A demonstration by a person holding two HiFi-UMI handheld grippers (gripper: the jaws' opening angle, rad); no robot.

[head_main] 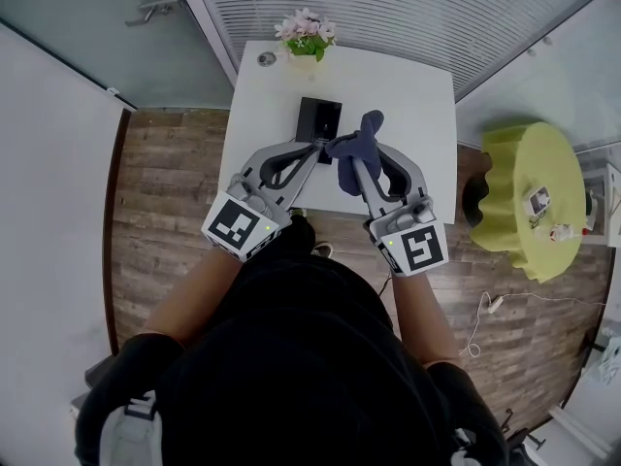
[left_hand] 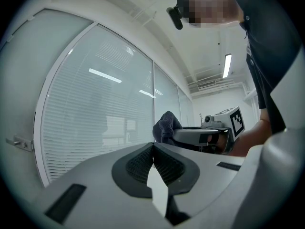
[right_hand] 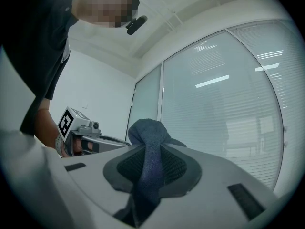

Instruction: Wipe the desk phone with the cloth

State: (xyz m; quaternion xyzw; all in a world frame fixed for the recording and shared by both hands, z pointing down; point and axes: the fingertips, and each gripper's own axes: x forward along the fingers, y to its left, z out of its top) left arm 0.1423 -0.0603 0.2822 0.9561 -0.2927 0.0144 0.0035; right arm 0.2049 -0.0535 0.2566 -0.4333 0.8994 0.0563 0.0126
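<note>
With the right tongs (right_hand: 147, 148) clenched on the dark blue fabric cloth (head_main: 356, 146) and the left tongs (left_hand: 153, 146) clenched empty, the black rectangular desk phone (head_main: 318, 117) lies toward the far edge of the white desk (head_main: 412, 90), and wiping appears not yet begun.

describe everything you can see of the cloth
The dark blue soft fabric cloth is crumpled, not spread out. The right claw is shut on it: a narrow pinched band runs between the jaws, a rounded bunch bulges past the tips, and the rest trails back underneath. It is held over the white table, next to the black desk phone; whether it touches the phone cannot be told. The left claw, shut and empty, is close beside it.
</note>
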